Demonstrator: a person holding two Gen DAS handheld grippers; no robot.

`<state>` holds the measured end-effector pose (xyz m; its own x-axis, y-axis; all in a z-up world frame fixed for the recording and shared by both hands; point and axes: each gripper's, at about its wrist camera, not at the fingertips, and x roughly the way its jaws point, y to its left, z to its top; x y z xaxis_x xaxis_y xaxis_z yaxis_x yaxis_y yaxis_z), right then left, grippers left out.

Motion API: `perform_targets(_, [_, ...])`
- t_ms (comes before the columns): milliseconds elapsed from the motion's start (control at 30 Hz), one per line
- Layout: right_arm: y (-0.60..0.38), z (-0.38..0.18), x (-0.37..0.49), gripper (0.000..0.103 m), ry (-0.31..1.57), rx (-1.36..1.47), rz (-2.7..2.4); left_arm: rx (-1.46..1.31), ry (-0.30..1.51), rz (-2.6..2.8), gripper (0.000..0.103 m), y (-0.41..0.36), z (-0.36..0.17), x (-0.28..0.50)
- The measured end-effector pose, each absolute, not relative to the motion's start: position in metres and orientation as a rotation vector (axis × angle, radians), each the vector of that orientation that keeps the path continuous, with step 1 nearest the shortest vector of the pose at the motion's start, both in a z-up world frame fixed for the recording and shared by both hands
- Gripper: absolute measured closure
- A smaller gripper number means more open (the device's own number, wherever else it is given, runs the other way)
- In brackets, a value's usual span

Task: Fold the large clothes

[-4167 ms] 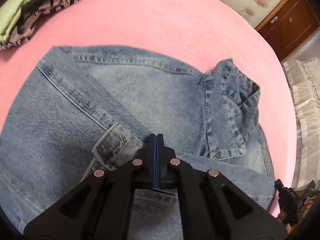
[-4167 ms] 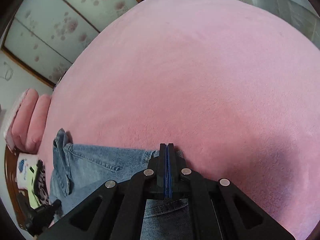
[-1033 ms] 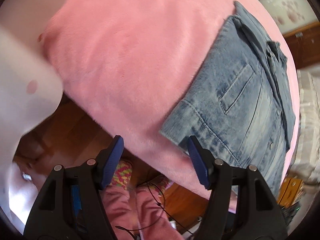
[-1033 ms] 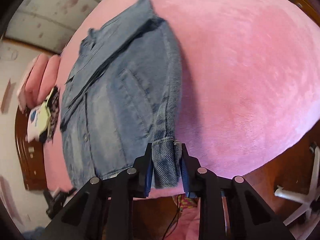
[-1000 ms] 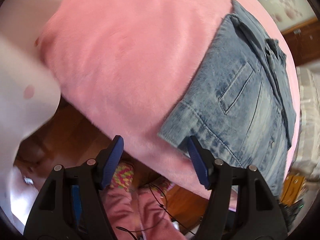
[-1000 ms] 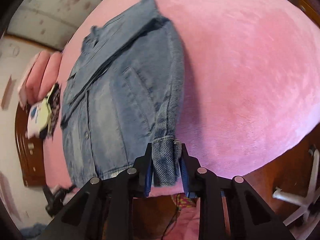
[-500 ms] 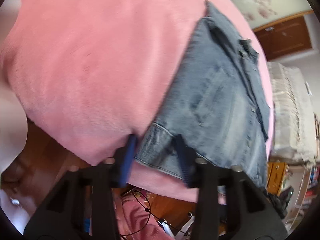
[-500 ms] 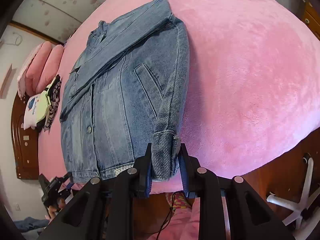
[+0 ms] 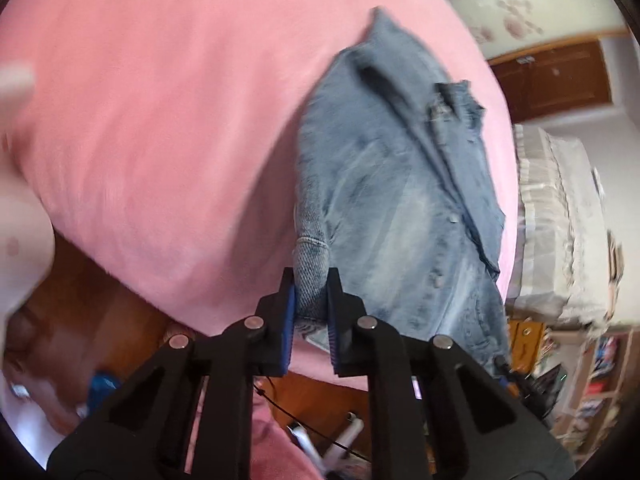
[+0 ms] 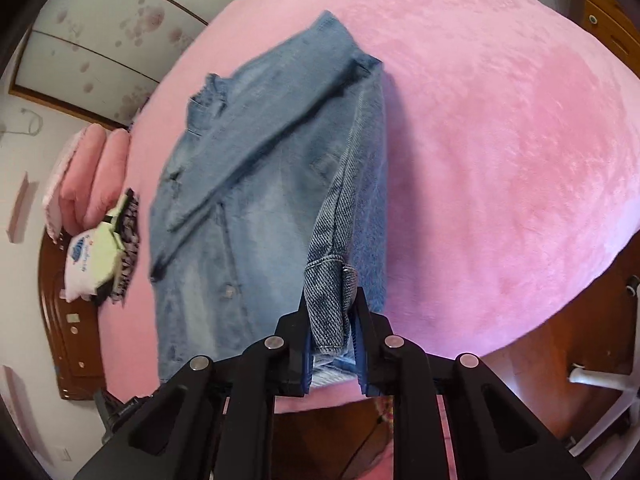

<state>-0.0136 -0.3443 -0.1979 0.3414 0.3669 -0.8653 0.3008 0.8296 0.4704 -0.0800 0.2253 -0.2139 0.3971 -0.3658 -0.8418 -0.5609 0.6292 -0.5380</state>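
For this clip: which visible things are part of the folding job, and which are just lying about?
In the job:
denim jacket, spread on the pink bed cover
left gripper, shut on the jacket's bottom corner
right gripper, shut on the other bottom corner

Lying about:
pile of folded clothes
pink pillows
white chair base

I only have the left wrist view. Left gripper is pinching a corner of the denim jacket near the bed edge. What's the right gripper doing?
Observer: The right gripper is shut on the other bottom corner of the denim jacket, its jaws having just closed a little further on it.
Operator: Is that corner flat on the bed?
Observer: No, it is bunched, raised off the pink blanket.
Operator: Anything else on the bed on that side?
Observer: A pile of folded clothes lies beside pink pillows, apart from the jacket.
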Motion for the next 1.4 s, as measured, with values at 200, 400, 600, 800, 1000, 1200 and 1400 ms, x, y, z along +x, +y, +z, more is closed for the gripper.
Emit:
perform_targets(200, [-0.339,-0.152,0.007,0.089,1.158,0.788,0.071,-0.899,1.159,0.098,0.093,0.206,-0.151,-0.051])
perform_targets(400, [-0.358,-0.105,0.044,0.090,1.007,0.898,0.078,-0.861,1.144,0.159,0.093,0.210,-0.089,0.007])
perform_targets(600, [-0.400,-0.088,0.096,0.090,0.989,1.018,0.077,-0.925,1.071,0.192,0.094,0.230,-0.032,0.071])
perform_targets(800, [-0.422,-0.078,0.166,0.090,1.017,1.092,0.090,-1.000,1.048,0.290,0.094,0.247,-0.008,0.142])
perform_targets(1000, [-0.422,-0.085,0.255,0.091,1.077,1.085,0.111,-1.031,1.041,0.370,0.095,0.264,-0.020,0.214])
perform_targets(1200, [-0.416,-0.131,0.331,0.091,1.136,1.071,0.090,-1.047,1.104,0.424,0.095,0.290,-0.082,0.288])
perform_targets(1400, [-0.406,-0.202,0.387,0.091,1.164,1.065,0.021,-1.114,1.188,0.402,0.095,0.312,-0.171,0.356])
